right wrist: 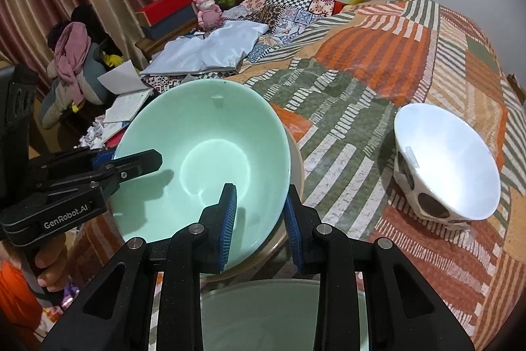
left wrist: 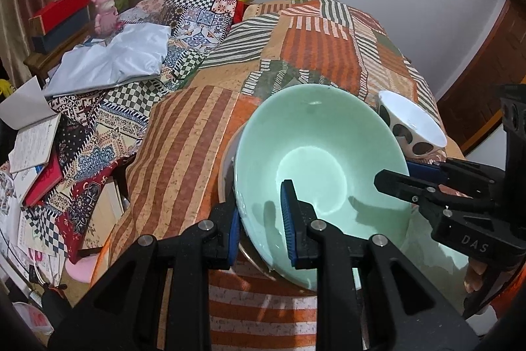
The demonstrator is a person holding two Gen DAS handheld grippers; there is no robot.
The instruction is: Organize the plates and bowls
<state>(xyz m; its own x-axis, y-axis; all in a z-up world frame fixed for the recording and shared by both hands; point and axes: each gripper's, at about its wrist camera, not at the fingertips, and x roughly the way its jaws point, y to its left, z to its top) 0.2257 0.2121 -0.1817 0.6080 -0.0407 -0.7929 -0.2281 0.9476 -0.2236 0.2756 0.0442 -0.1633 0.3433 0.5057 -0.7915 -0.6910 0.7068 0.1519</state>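
A large mint-green bowl (left wrist: 315,160) (right wrist: 203,160) sits tilted on a pale plate (left wrist: 227,173) (right wrist: 296,166) on the patchwork bedspread. My left gripper (left wrist: 263,219) straddles its near-left rim, one finger inside and one outside; it also shows in the right wrist view (right wrist: 131,163). My right gripper (right wrist: 259,219) straddles the bowl's right rim the same way; it also shows in the left wrist view (left wrist: 401,176). A white bowl with dark spots (left wrist: 411,127) (right wrist: 447,166) stands to the right. A glassy green plate (right wrist: 282,314) lies under my right gripper.
The bedspread (right wrist: 378,55) stretches behind and to the right. A folded grey cloth (left wrist: 111,58), books and papers (left wrist: 33,137), boxes (right wrist: 164,12) and a pink toy (right wrist: 207,9) crowd the left side. A wall lies behind.
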